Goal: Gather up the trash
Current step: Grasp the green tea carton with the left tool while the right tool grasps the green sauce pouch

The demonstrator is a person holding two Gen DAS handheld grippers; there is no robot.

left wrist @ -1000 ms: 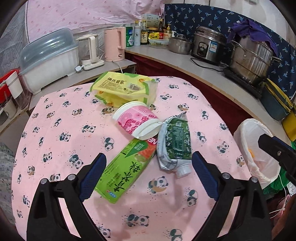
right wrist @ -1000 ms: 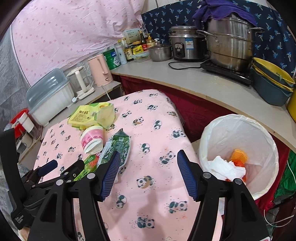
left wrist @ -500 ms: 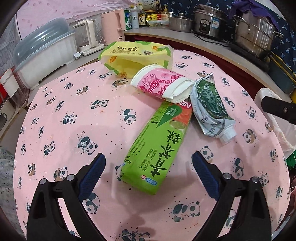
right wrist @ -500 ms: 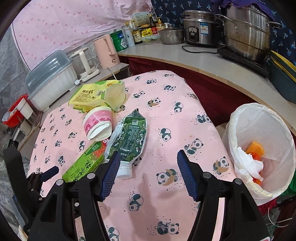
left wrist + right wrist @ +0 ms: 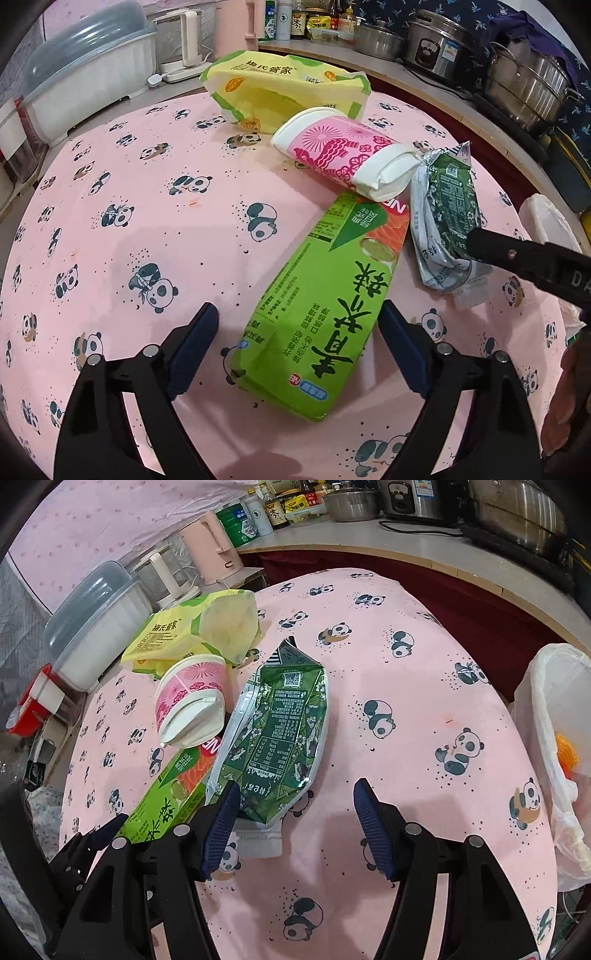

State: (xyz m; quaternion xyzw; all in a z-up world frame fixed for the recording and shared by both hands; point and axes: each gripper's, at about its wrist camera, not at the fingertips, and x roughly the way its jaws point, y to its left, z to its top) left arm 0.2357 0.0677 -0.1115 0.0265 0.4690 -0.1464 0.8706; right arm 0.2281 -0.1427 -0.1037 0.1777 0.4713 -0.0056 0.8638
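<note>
Both grippers have come down onto the trash pile since a second ago: the litter now fills each wrist view, where before it lay further off on the table.

Nearest, the left gripper (image 5: pixel 297 349) straddles the lower end of the green tea carton (image 5: pixel 325 302), which lies flat on the panda tablecloth (image 5: pixel 147 221). Its jaws are closing, the carton is between them, and the right pad looks at or almost at the carton's edge while the left pad stands clear. For a good grip I would centre the gripper over the carton's width so both pads meet its long sides together; a lopsided squeeze would likely just push it aside.

The right gripper (image 5: pixel 295 830) stands partly open and holds nothing. Its left pad sits beside the spout end of the crumpled dark green pouch (image 5: pixel 280 738), with bare cloth between the pads. It probably needs to shift left until the pouch's narrow cap end lies between the pads before closing.

Further on, the pink paper cup (image 5: pixel 343 155) lies on its side, resting on the carton's far end, so lifting the carton may roll it. Behind it lies the yellow snack bag (image 5: pixel 280 88). The lined waste bin (image 5: pixel 554 738) stands off the table's right edge.
</note>
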